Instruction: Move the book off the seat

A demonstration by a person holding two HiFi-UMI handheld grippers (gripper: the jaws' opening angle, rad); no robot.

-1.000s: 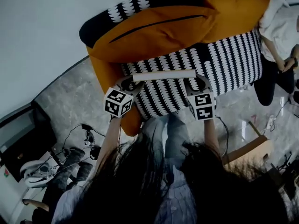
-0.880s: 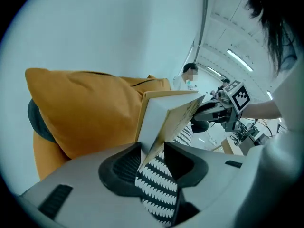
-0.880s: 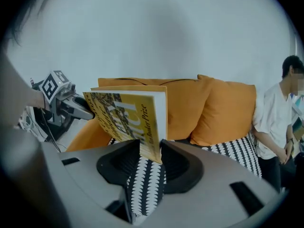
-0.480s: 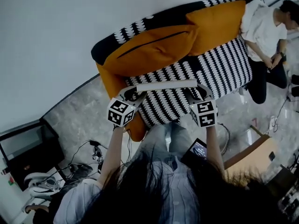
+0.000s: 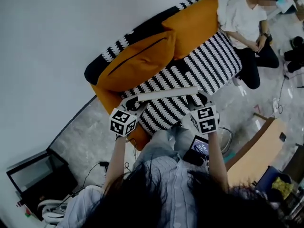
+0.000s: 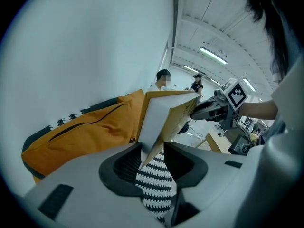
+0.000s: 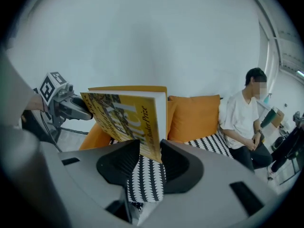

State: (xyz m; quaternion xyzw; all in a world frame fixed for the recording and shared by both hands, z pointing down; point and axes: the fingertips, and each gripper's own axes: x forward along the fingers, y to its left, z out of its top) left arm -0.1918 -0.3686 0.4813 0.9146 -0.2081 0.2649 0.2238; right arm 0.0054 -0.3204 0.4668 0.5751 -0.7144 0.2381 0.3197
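Holding the book [image 5: 167, 93] between both grippers, one at each end. From the head view it shows edge-on as a pale strip lying level, over the front part of the seat [image 5: 209, 70] and not touching it.

Left gripper [image 5: 134, 101]: its own view has the jaws [image 6: 153, 151] at a middling gap, closed on a lower corner of the book [image 6: 164, 120]. The pale side lies against the left jaw, the yellow cover faces the right one. The striped seat shows below through the gap.

Right gripper [image 5: 198, 99]: jaws [image 7: 149, 147] at a similar gap, gripping the opposite lower corner. The yellow printed cover [image 7: 126, 115] faces the camera and the page edge sits on the right.

Each gripper shows in the other's view at the far end of the book: the right one [image 6: 195, 112], the left one [image 7: 88, 113].

Sofa: black-and-white patterned seat, with two orange cushions [image 5: 140, 63] against the back.

A person [image 5: 242, 18] in a white top sits at the sofa's far end, well apart from the book.

Marbled floor [image 5: 80, 137] in front, with a plain wall [image 5: 57, 37] behind the sofa.
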